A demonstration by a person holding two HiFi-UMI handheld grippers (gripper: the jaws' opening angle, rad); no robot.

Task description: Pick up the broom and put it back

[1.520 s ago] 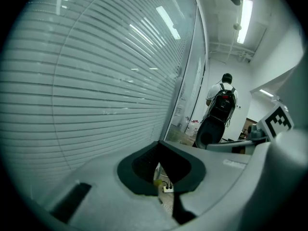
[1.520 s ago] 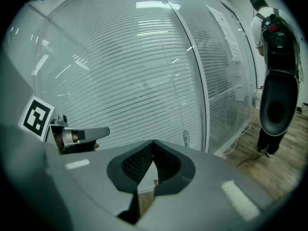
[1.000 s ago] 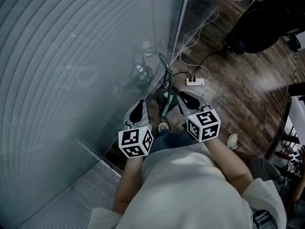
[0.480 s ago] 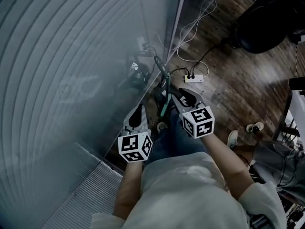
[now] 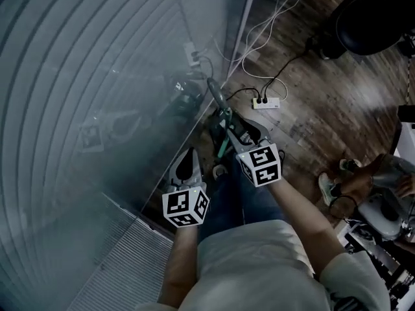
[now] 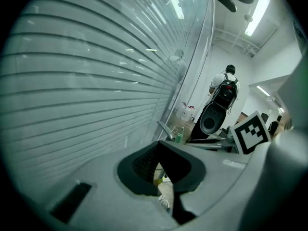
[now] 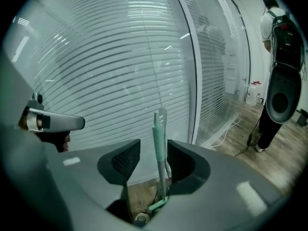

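— What sort of place is this?
— An office, by the look: a glass partition (image 5: pixel 130 57) backed with slatted blinds (image 7: pixel 120 57), a wood-plank floor (image 5: pixel 324 122), a power strip (image 5: pixel 266 102) trailing cables (image 5: pixel 258 41), a black office chair (image 5: pixel 373 15), strip lights (image 6: pixel 255 16) overhead.

dim bluish light, fisheye-warped edges

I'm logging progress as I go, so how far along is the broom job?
Done: nothing certain; the green-handled broom stands against the frosted striped glass wall. In hand: the right gripper has its jaws on either side of the handle without pressing; they have just been opening. Left: probably gripping, lifting and returning it, unless this is already the release.
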